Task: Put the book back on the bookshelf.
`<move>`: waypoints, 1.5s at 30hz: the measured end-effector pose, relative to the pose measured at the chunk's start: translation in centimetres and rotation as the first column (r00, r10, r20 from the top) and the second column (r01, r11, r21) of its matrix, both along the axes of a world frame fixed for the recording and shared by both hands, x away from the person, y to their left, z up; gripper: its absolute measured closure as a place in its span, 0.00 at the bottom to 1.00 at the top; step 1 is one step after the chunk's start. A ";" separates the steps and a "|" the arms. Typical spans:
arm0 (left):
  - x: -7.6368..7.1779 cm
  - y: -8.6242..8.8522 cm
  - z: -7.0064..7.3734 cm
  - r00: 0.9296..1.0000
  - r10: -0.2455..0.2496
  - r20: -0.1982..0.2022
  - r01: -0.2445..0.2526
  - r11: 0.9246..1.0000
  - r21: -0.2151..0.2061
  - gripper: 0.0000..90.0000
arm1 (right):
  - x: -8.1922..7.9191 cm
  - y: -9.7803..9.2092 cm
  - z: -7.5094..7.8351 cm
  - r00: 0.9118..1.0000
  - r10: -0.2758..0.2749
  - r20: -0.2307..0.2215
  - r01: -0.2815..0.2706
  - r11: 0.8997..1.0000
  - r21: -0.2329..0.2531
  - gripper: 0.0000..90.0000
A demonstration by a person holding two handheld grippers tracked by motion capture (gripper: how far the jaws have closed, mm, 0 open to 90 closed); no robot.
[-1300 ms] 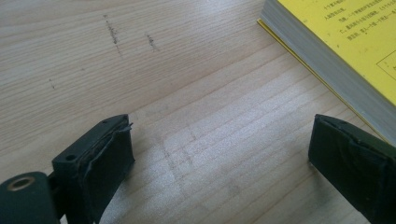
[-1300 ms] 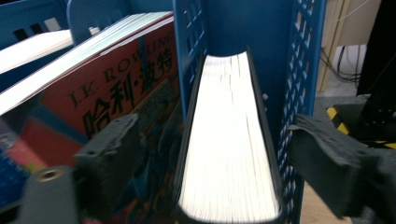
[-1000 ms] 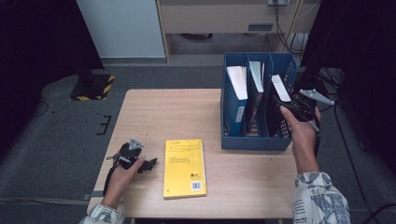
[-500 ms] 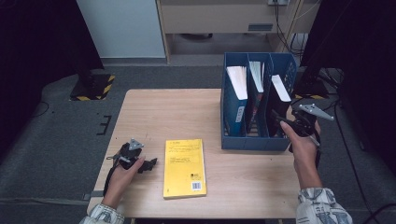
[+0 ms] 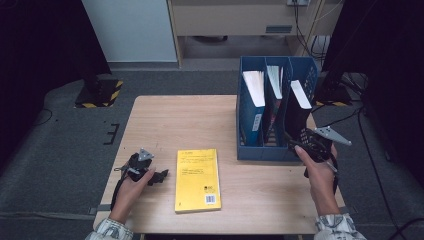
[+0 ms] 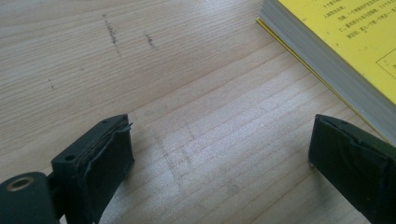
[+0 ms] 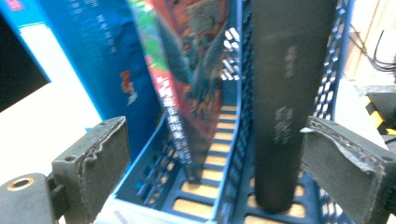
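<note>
Black book (image 7: pixel 285 93) upright in blue rack (image 5: pixel 252 150), right gripper (image 7: pixel 219 177) fingers spread, seemingly clear.

The table (image 5: pixel 165 120) is showing a pale wood-grain top, matt and smooth, carrying a few faint dark scuff marks in the left gripper view. The yellow book (image 5: pixel 197 179) is wearing a smooth paper cover with a slight sheen, its page block (image 6: pixel 322 60) looking like rough-cut grey-white paper. The blue file rack (image 5: pixel 250 150) is looking like moulded plastic, slotted and lightly glossy. The black book (image 7: pixel 285 93) standing in it is presenting a matt dark spine, while the colourful book (image 7: pixel 191 79) beside it is looking glossy. The left gripper (image 6: pixel 219 168) and right gripper (image 7: pixel 215 168) are showing matt black plastic jaws faced with rough, frayed pads.
</note>
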State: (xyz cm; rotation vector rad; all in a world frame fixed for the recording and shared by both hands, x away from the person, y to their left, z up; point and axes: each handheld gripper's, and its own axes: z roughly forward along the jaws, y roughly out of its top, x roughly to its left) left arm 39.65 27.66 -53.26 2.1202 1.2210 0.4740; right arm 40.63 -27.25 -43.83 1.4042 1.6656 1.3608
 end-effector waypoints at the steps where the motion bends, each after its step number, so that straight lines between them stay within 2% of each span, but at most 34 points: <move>1: 0.0 0.0 0.0 1.000 0.000 0.000 0.000 1.000 0.000 0.06 | -0.2 0.2 -0.1 1.000 0.006 -0.001 -0.006 1.000 -0.002 0.09; 5: 0.0 -0.1 0.0 1.000 -0.001 0.000 0.001 1.000 -0.002 0.06 | -1.0 1.5 -0.7 0.999 0.040 0.000 -0.040 0.999 -0.022 0.09; 8: 0.0 -0.1 0.0 1.000 -0.003 -0.001 0.003 1.000 -0.008 0.06 | -1.6 2.6 -1.0 0.998 0.070 0.004 -0.070 0.996 -0.057 0.10; 11: 0.0 0.0 0.1 1.000 -0.003 -0.003 0.003 1.000 -0.015 0.06 | -2.4 4.2 -1.5 0.995 0.104 -0.011 -0.104 0.991 -0.078 0.11; 13: 0.0 0.0 0.1 1.000 0.000 -0.001 0.000 1.000 -0.017 0.06 | -3.1 5.5 -2.0 0.988 0.153 -0.032 -0.155 0.985 -0.079 0.11; 15: -0.1 0.1 0.2 1.000 0.004 0.002 -0.004 1.000 -0.026 0.06 | -3.6 6.5 -2.3 0.983 0.178 -0.041 -0.181 0.980 -0.082 0.12; 17: -0.2 0.1 0.3 1.000 0.001 0.009 -0.001 1.000 -0.030 0.07 | -4.1 7.7 -2.5 0.974 0.218 -0.059 -0.224 0.969 -0.108 0.12; 20: -0.5 0.0 0.6 1.000 -0.001 0.019 0.002 0.998 -0.062 0.08 | -4.4 9.0 -2.8 0.965 0.251 -0.072 -0.258 0.958 -0.126 0.13; 23: -0.8 -0.3 1.0 1.000 -0.014 0.028 0.016 0.997 -0.077 0.09 | -4.7 10.2 -3.3 0.955 0.282 -0.094 -0.293 0.946 -0.141 0.13; 24: -0.9 -0.4 1.1 0.999 -0.015 0.034 0.018 0.996 -0.088 0.10 | -4.8 10.8 -3.4 0.949 0.300 -0.100 -0.313 0.937 -0.156 0.13; 25: -0.9 -0.5 1.3 0.999 -0.027 0.034 0.030 0.996 -0.085 0.10 | -4.9 11.1 -3.5 0.945 0.312 -0.102 -0.325 0.932 -0.163 0.13; 26: -1.0 -0.8 1.5 0.999 -0.028 0.040 0.032 0.994 -0.102 0.10 | -4.9 11.6 -3.6 0.940 0.325 -0.104 -0.338 0.926 -0.168 0.13; 30: -1.3 -1.7 1.8 0.998 -0.054 0.028 0.057 0.992 -0.113 0.10 | -5.1 13.5 -4.4 0.917 0.375 -0.134 -0.395 0.898 -0.191 0.14; 32: -1.5 -2.2 2.0 0.997 -0.073 0.026 0.075 0.990 -0.122 0.10 | -5.1 14.3 -4.7 0.908 0.394 -0.145 -0.416 0.888 -0.195 0.14; 36: -1.7 -3.2 2.0 0.994 -0.113 0.011 0.113 0.988 -0.109 0.10 | -5.1 16.3 -5.4 0.885 0.429 -0.180 -0.459 0.867 -0.195 0.14; 37: -1.8 -3.4 2.0 0.992 -0.123 0.009 0.123 0.987 -0.105 0.10 | -5.2 16.8 -5.6 0.882 0.431 -0.190 -0.464 0.865 -0.193 0.14; 40: -1.9 -4.0 1.9 0.989 -0.146 0.003 0.145 0.983 -0.112 0.10 | -5.3 18.4 -6.3 0.861 0.459 -0.221 -0.499 0.845 -0.190 0.14; 42: -2.1 -4.8 1.8 0.985 -0.172 -0.006 0.170 0.979 -0.113 0.10 | -5.4 19.6 -6.9 0.843 0.479 -0.245 -0.526 0.829 -0.188 0.14; 44: -2.2 -5.3 1.7 0.983 -0.185 -0.011 0.183 0.977 -0.110 0.10 | -5.6 20.5 -7.5 0.830 0.491 -0.264 -0.543 0.819 -0.185 0.15; 45: -2.2 -5.4 1.7 0.982 -0.190 -0.011 0.188 0.976 -0.110 0.10 | -5.6 21.0 -7.8 0.818 0.505 -0.276 -0.559 0.810 -0.176 0.16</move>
